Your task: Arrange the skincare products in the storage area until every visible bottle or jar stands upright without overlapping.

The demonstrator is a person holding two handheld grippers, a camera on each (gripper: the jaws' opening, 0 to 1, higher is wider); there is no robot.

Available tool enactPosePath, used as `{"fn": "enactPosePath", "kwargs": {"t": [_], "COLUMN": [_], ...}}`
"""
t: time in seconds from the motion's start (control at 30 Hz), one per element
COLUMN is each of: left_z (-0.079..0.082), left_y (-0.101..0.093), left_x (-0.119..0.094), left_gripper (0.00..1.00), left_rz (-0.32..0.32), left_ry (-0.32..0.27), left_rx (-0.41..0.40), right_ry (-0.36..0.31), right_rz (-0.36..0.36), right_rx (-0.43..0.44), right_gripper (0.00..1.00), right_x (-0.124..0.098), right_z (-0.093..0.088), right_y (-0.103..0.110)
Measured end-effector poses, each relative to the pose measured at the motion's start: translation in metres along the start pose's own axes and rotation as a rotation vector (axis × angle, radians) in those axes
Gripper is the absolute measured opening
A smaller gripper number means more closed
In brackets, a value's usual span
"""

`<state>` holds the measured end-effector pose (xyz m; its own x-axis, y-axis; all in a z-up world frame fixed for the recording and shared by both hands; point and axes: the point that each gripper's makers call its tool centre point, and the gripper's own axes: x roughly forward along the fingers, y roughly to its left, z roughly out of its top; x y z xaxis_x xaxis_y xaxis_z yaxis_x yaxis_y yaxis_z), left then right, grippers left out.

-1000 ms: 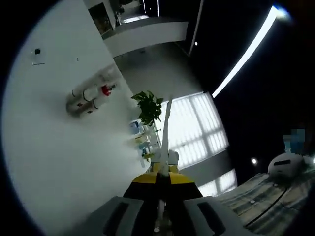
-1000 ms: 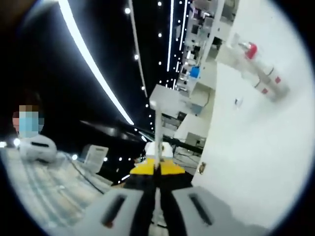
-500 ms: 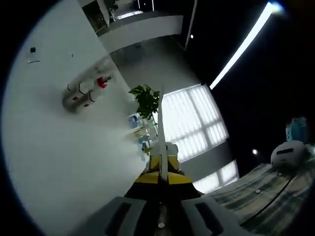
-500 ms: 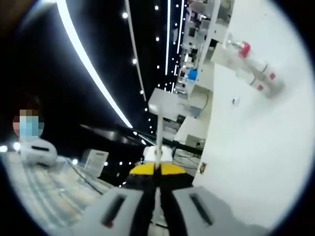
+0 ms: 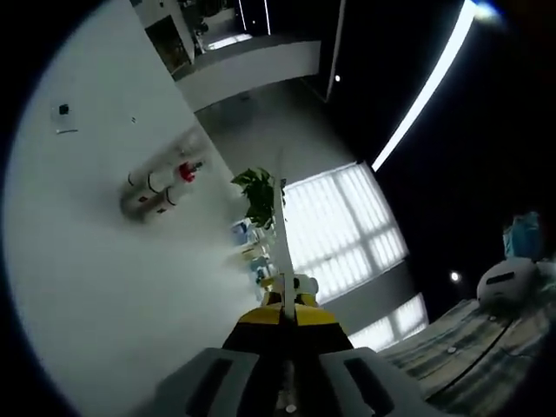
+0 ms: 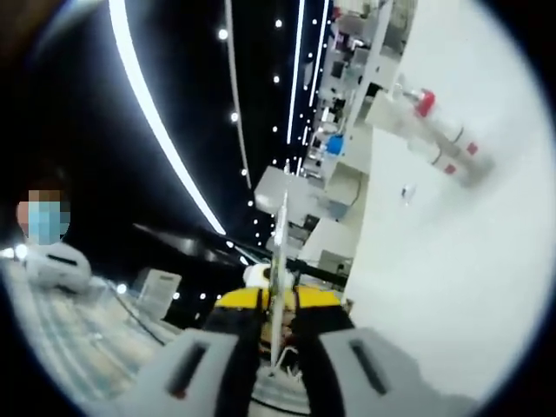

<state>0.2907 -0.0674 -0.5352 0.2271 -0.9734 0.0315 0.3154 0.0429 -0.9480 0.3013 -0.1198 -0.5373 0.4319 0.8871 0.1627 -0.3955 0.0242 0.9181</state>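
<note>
My left gripper [image 5: 281,208] points up past a white wall [image 5: 78,261] toward a dark ceiling, its jaws pressed together into one thin edge with nothing between them. My right gripper [image 6: 280,234] is shut the same way and also holds nothing. A few small blue and yellow things [image 5: 246,243] sit blurred beside a green plant [image 5: 258,193]; I cannot tell whether they are bottles.
Two pale cylinders with a red cap [image 5: 158,184] hang on the white wall [image 6: 452,278], also seen as cylinders [image 6: 443,139] in the right gripper view. Long ceiling light strips [image 5: 421,91] [image 6: 161,122], a bright window [image 5: 343,230], a white rounded device [image 5: 504,282] [image 6: 54,265] and striped fabric [image 5: 469,365] surround them.
Both views have drifted slightly with the hands. Neither gripper has opened or taken hold of anything.
</note>
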Motion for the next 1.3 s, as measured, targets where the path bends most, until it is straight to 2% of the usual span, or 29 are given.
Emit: {"fn": "enactPosePath", "kwargs": {"t": [0.2, 0.47, 0.57, 0.7, 0.87, 1.3], "left_z": [0.014, 0.044, 0.056, 0.072, 0.085, 0.101], "left_y": [0.005, 0.026, 0.040, 0.060, 0.082, 0.136], "left_x": [-0.003, -0.011, -0.013, -0.015, -0.012, 0.000], "left_gripper": [0.01, 0.01, 0.01, 0.01, 0.01, 0.01], "left_rz": [0.020, 0.065, 0.093, 0.122, 0.162, 0.261], "left_ry": [-0.021, -0.068, -0.081, -0.112, -0.101, -0.084], "left_rx": [0.010, -0.008, -0.018, -0.073, -0.090, -0.138], "right_ry": [-0.026, -0.051, -0.070, -0.086, -0.115, -0.125], "right_rz": [-0.022, -0.037, -0.044, -0.055, -0.070, -0.098], "right_rx": [0.004, 0.014, 0.022, 0.031, 0.050, 0.071], "right_gripper": [0.19, 0.19, 0.19, 0.19, 0.19, 0.19], "right_x": [-0.004, -0.012, -0.017, -0.022, -0.027, -0.024], "right_z": [0.004, 0.009, 0.011, 0.012, 0.015, 0.016], "right_y": [-0.008, -0.014, -0.018, -0.022, -0.028, -0.036]}}
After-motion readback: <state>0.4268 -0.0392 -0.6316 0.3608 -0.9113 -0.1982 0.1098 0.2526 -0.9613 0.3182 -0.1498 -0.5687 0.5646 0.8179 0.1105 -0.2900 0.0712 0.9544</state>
